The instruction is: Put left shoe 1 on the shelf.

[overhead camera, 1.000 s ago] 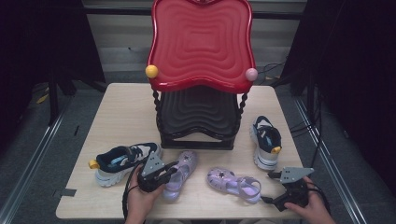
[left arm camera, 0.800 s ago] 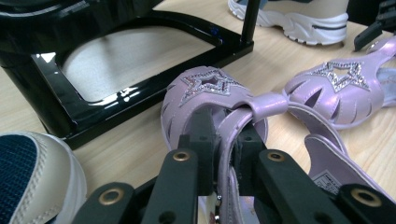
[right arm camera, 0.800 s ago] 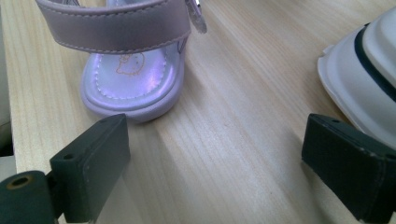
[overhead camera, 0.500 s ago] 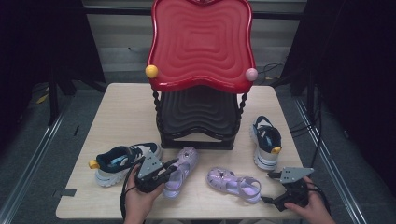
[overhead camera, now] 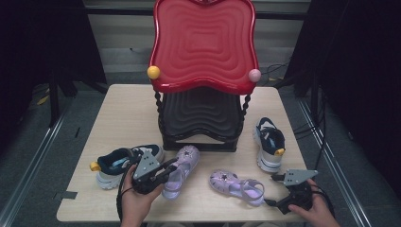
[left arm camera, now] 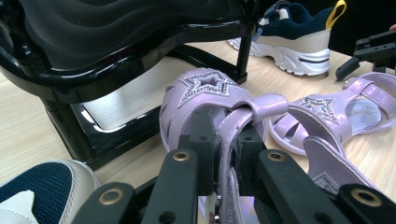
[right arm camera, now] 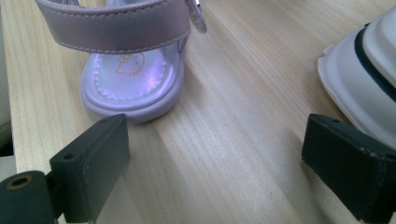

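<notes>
Fingers (left arm camera: pixel 233 140) of my left gripper (overhead camera: pixel 163 174) pinch the lilac sandal's (overhead camera: pixel 181 168) strap near the tabletop's (overhead camera: pixel 127 113) front edge; right gripper (overhead camera: pixel 279 178) fingers (right arm camera: pixel 91 163) gape wide, empty.

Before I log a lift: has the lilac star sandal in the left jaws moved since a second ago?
Yes. The lilac star sandal has edged toward the black shoe rack.

Glossy lilac plastic sandal (left arm camera: pixel 219 100), matt wood table (overhead camera: pixel 127 113).

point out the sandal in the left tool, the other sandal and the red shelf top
held sandal (left arm camera: pixel 210 91), left gripper view, on its star toe strap
other sandal (overhead camera: pixel 236 185), high view, on its midsole
red shelf top (overhead camera: pixel 204 42), high view, on its rippled middle
</notes>
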A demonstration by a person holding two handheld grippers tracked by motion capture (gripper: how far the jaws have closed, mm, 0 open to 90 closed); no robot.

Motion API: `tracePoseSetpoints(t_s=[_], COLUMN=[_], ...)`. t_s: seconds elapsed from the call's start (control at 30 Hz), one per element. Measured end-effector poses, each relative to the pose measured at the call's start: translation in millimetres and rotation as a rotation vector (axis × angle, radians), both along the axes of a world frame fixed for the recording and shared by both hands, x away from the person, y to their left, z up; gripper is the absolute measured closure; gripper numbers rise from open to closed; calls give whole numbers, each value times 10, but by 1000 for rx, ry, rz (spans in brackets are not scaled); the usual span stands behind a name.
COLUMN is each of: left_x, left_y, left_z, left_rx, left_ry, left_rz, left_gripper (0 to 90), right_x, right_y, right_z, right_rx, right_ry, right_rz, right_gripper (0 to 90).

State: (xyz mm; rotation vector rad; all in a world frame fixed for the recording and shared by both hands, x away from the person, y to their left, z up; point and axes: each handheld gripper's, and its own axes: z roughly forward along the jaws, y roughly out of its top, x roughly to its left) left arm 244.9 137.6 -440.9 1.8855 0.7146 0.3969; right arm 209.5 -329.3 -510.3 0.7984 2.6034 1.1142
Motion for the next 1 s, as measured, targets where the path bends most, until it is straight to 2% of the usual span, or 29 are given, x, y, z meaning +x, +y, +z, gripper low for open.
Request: tracePoseSetpoints(t_s=[0.1,0.37,0.47,0.53,0.57,0.67,1.0], left_x=[-7,11,33,41,60,92,197], left_y=[-4,19,37,40,39,21,-102], left_z=[61,189,318,348,403,464,577], left_rx=[2,-32,-36,-41,-40,-38,-26], left_ry=[-1,-6,-32,-33,-47,-46,-55], left_rz=[-4,4,16,21,31,41,43], left_gripper=[819,819,819,819,819,819,819], right_x=[0,0,0,0,-1,0,-1], right_y=[0,0,0,0,0,0,1], right_z=[0,0,0,0,0,0,0], right_rx=[0,-1,-1,-1,-1,-1,-1], right_ry=[0,0,0,0,0,0,0], right_rz=[0,0,0,0,0,0,-1], right_gripper=[69,69,69,69,69,69,69])
